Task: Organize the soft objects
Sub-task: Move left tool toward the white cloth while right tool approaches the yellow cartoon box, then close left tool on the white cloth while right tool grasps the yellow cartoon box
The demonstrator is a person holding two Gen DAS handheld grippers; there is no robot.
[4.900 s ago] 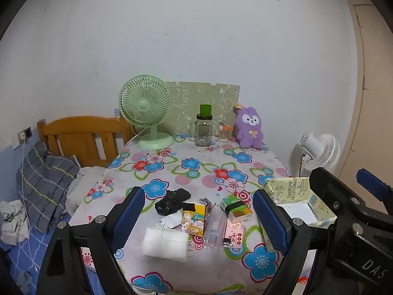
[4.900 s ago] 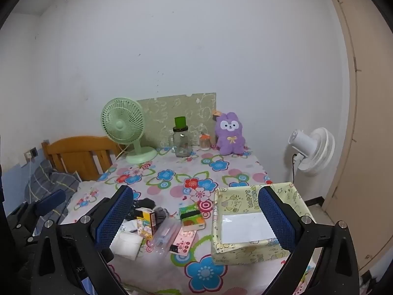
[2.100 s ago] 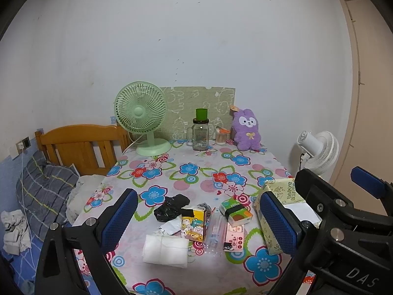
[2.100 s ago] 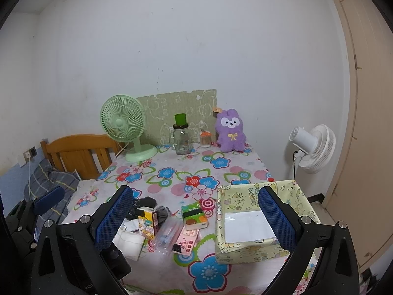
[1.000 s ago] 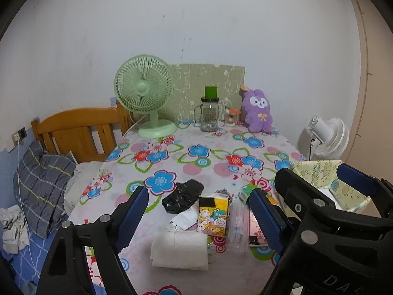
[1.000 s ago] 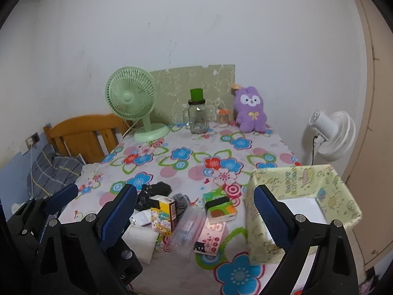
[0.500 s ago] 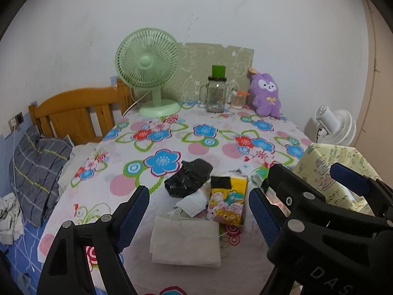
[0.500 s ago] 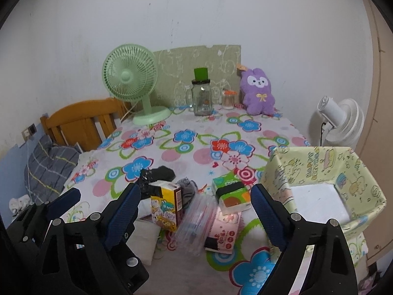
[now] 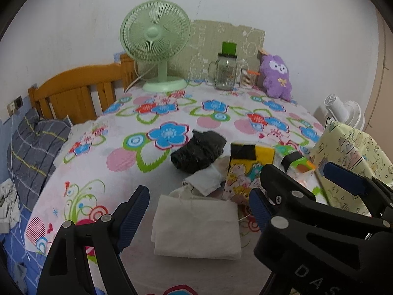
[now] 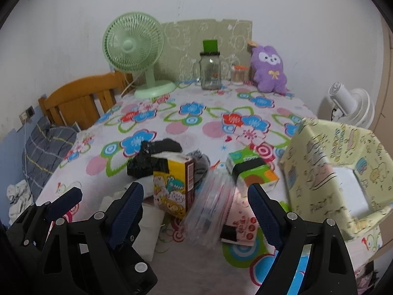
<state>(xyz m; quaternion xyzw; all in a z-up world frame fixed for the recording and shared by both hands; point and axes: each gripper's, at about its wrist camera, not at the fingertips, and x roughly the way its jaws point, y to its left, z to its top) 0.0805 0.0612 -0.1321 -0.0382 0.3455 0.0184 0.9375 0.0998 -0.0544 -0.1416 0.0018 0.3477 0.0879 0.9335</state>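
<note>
tongs both gape wide, holding nothing: left gripper (image 9: 196, 209) hovers over the folded white cloth (image 9: 196, 228) near the table's (image 9: 118, 142) front edge, right gripper (image 10: 195, 211) beside it above the clear bag (image 10: 208, 211).

Soft, even indoor light fills both views, dimming to a grey cast on the near part of the flowered tablecloth (image 9: 157, 152), with only faint shadows under the folded white cloth (image 9: 196, 228) and no harsh glare. Both fisheye views bend straight lines strongly toward the rim, where a black vignette cuts the corners. The left wrist view is fairly sharp, while in the right wrist view the yellow patterned box (image 10: 339, 172) on the right and the clear plastic bag (image 10: 208, 209) are smeared by motion blur
</note>
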